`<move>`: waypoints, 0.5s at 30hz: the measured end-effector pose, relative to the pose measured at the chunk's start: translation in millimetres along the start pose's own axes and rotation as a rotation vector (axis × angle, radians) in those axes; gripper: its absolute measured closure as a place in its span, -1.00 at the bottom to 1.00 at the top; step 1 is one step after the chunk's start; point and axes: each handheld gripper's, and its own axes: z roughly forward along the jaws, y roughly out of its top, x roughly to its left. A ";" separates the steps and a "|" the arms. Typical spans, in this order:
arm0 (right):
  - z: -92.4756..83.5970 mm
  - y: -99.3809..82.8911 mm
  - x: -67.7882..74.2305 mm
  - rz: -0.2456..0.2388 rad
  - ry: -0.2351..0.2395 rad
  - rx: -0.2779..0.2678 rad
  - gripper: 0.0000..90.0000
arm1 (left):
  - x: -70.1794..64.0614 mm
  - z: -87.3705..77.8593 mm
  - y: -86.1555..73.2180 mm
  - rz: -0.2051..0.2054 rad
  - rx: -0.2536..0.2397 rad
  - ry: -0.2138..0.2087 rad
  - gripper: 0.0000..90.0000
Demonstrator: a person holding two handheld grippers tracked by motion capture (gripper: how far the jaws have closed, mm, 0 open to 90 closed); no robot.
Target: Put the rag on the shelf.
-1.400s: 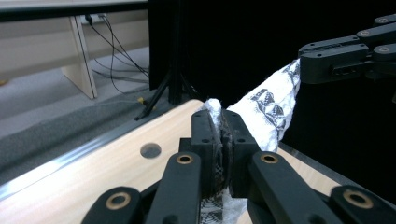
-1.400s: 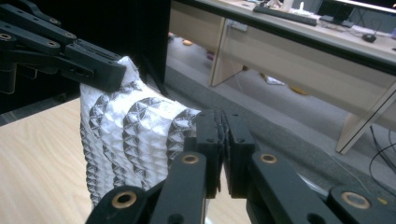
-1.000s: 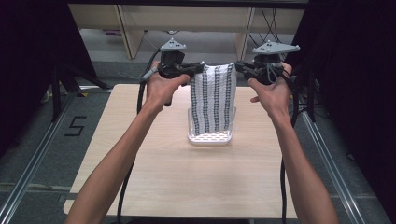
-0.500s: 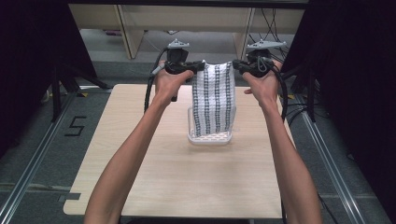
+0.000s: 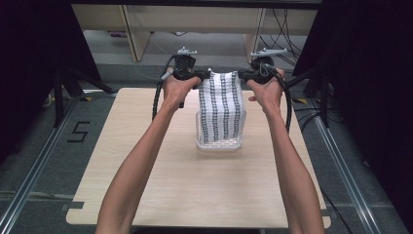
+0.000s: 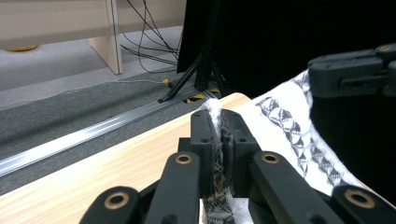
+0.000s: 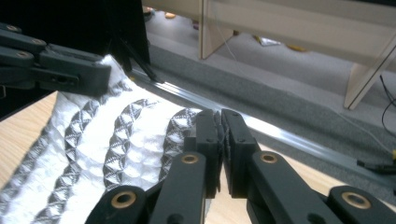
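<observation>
A white waffle-textured cloth with dark grey patterned stripes (image 5: 221,109) hangs stretched between the two claws, its top edge level with them and its lower end dropping into a clear, shallow rectangular plastic tray (image 5: 217,144) that sits on the pale wooden surface (image 5: 146,185) directly below and between the claws. The left claw (image 5: 200,76) is clamped shut on one upper corner of the cloth; in the left gripper view a pinch of white and grey fabric is squeezed between the black jaws and pokes out above them (image 6: 216,140). The right claw (image 5: 245,75) is likewise closed on the opposite upper corner, the fabric's edge caught between its jaws in the right gripper view (image 7: 219,140), with the rest of the cloth spreading away from it toward the other claw. The cloth looks light, soft and limp: it drapes straight down under its own weight and would sag or fold wherever it is not held, so the two top corners seem the sensible places to hold it, keeping the edge taut between the claws. Its raised, dimpled weave probably gives the jaws good purchase, so slipping seems unlikely; the tray looks thin, rigid and light enough to be nudged by a dragging hem
</observation>
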 end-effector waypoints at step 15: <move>26.1 -21.7 -10.0 0.014 0.012 0.073 0.91 | 13.7 21.1 -24.3 -0.030 0.094 0.016 0.82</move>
